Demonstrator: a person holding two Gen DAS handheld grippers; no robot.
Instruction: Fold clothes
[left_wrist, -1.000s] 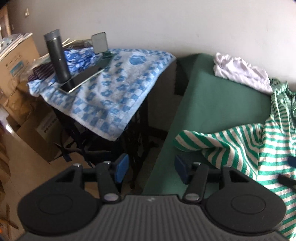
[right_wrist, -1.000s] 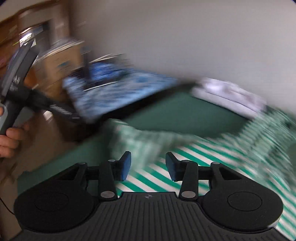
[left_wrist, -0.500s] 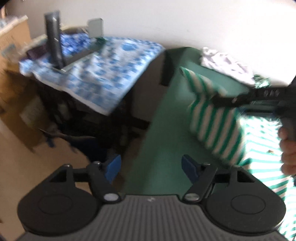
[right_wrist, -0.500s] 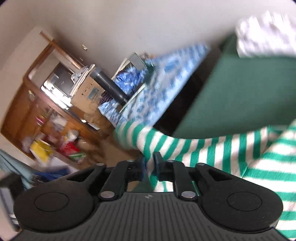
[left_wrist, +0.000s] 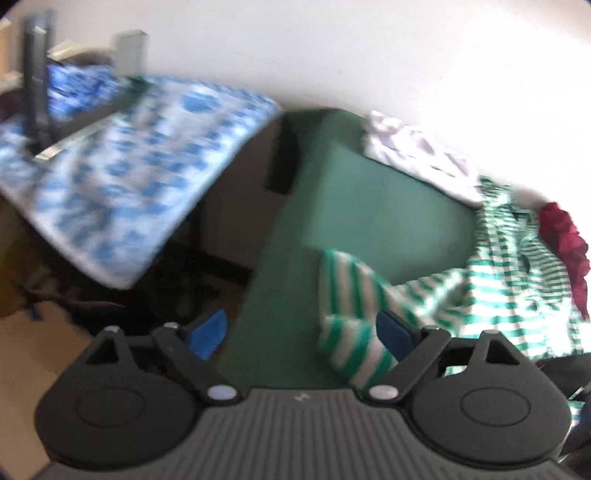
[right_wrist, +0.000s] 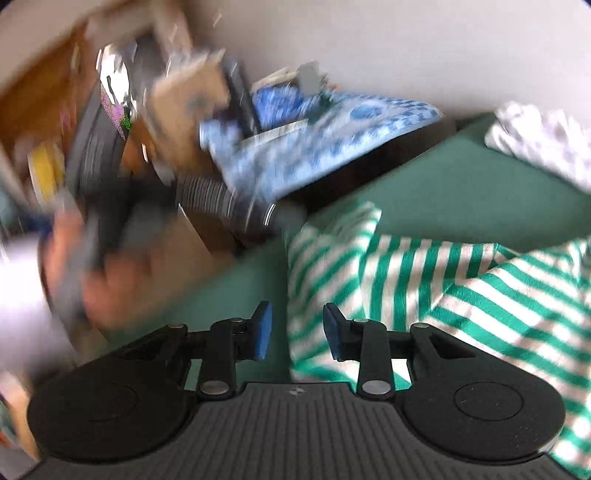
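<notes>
A green-and-white striped garment lies crumpled on a green surface. Its sleeve reaches towards me, and the cuff end sits between the jaws of my left gripper, close to the right pad. Those jaws are wide and still opening, with the left pad well clear of the cloth. In the right wrist view the same sleeve runs between the pads of my right gripper. Its jaws are opening too, and a gap shows beside the left pad.
A white garment lies at the back and a dark red one at the right. A blue-and-white towel covers a stand bearing a dark flask, left of the surface. A hand holds the left gripper; boxes and shelves stand behind it.
The right gripper, shut on the lifted sleeve half a second ago, has parted its jaws and the sleeve has come down. The left jaws have widened and now straddle the sleeve end.
</notes>
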